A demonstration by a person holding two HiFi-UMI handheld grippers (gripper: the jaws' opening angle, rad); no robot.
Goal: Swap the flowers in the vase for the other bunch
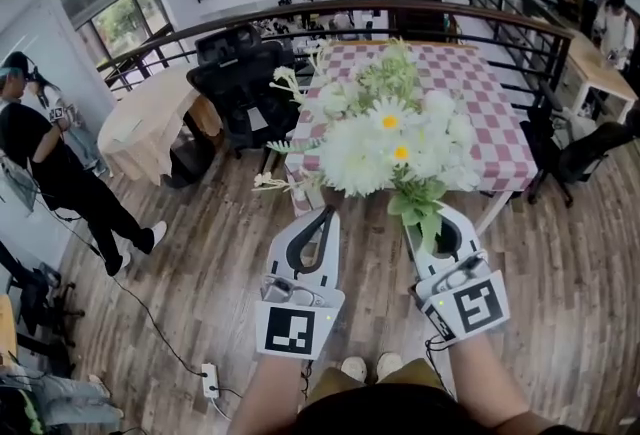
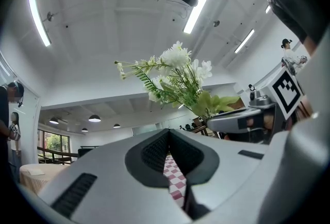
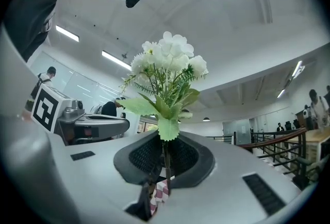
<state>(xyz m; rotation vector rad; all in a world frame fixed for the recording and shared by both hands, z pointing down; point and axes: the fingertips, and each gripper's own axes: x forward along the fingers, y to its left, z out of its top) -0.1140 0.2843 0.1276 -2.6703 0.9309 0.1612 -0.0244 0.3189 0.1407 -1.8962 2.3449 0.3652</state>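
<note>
The flower bunch (image 1: 390, 138) covers the near end of the checked table (image 1: 500, 113). Pale sprigs (image 1: 285, 78) poke out at its 9 o'clock, their base hidden. The left gripper (image 1: 328, 213), at 7 o'clock of the bunch, has its jaws together on nothing. The right gripper (image 1: 440, 228), at 6 o'clock, pinches the bunch's stem upright. There are two grippers, one held bunch and two yellow-centred daisies.

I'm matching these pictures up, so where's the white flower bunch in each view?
Head view: white flower bunch centre, above the right gripper.
Left gripper view: bunch upper centre.
Right gripper view: bunch centre, stem in the jaws.
Shared landmark: checked tablecloth, seen through the jaws in both gripper views.
</note>
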